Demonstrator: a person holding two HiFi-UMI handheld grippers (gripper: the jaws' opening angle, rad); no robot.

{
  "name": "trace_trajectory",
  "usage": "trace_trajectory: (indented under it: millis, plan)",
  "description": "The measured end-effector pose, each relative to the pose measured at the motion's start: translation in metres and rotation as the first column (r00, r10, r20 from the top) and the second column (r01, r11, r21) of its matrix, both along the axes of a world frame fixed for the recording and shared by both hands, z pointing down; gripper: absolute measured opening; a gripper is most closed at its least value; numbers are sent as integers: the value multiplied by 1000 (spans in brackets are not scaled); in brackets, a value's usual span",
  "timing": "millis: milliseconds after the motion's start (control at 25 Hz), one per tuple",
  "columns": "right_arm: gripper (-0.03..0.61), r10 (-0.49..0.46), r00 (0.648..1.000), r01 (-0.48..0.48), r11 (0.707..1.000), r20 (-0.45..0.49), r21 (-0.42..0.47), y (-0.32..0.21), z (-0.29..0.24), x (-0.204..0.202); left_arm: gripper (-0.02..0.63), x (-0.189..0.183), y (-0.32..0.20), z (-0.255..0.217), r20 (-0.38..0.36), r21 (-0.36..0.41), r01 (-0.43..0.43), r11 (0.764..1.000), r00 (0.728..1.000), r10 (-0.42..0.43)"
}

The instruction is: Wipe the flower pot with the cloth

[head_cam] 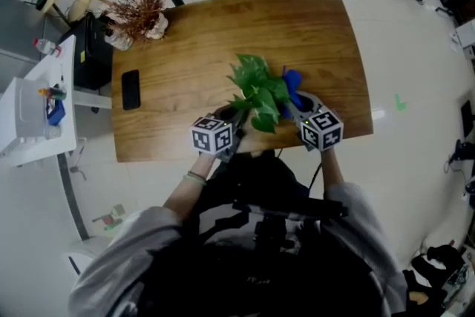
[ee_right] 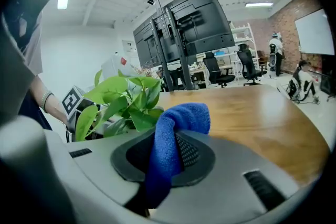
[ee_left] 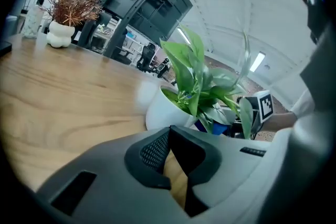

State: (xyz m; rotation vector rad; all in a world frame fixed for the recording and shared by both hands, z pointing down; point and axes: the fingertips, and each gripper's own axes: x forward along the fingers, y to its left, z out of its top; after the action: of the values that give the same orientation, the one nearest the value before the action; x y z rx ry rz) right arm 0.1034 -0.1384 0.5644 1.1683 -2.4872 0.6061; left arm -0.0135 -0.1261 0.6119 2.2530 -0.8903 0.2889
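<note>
A person stands at the near edge of a wooden table [head_cam: 185, 48], with a gripper in each hand.

The left gripper [ee_left: 169, 129] is nearest, low over the table. Its jaw tips are together and it holds nothing; only bare wood shows behind them. It sits just beside the near left of the flower pot [ee_left: 160, 113] and I cannot tell that it touches it.

The right gripper [ee_right: 170, 139] is clamped on a blue cloth [ee_right: 181, 118]. The cloth bunches up above the jaws and hangs down between them. In the head view this gripper is at the near right of the pot, with the cloth close against the leaves.

The flower pot is white and round. It stands near the table's near edge, between the two grippers, and holds a green leafy plant [head_cam: 257, 94]. Its leaves hide most of the pot from above.

Further left on the table lies a black phone [head_cam: 130, 89]. At the far left corner stands a white vase of dried reddish twigs [head_cam: 141, 11].

As a judgement, the cloth is picked up and brought to the pot, so that part is done. No view shows cloth on the pot's wall, so the wiping itself looks largely left to do.
</note>
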Motion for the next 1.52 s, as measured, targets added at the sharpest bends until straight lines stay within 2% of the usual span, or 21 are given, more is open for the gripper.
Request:
trace_trajectory:
  millis: [200, 400, 880, 1040, 1280, 1400, 1520]
  plan:
    - [60, -48, 999, 48, 999, 15, -9, -5, 5, -22, 6, 1, -8, 0, 13, 1, 6, 1000, 1000, -6]
    - [60, -62, 997, 65, 996, 47, -57, 8, 19, -38, 6, -16, -26, 0, 40, 12, 33, 999, 999, -33]
    - [60, -151, 988, 154, 978, 30, -140, 33, 52, -85, 6, -37, -69, 3, 64, 24, 108, 994, 992, -109]
    - [60, -136, 990, 138, 982, 22, -129, 35, 43, -75, 6, -43, -52, 4, 48, 5, 138, 990, 989, -138]
    - [60, -21, 1000, 22, 996, 19, -90, 18, 24, -34, 6, -35, -7, 10, -33, -53, 158, 986, 987, -160]
    - [60, -26, 1000, 26, 998, -7, -56, 0, 17, -26, 6, -21, 4, 9, -63, -65, 135, 989, 988, -139]
    - [60, -68, 997, 67, 998, -29, -20, -16, 10, -32, 6, -11, 2, 6, -63, -52, 106, 993, 992, -110]
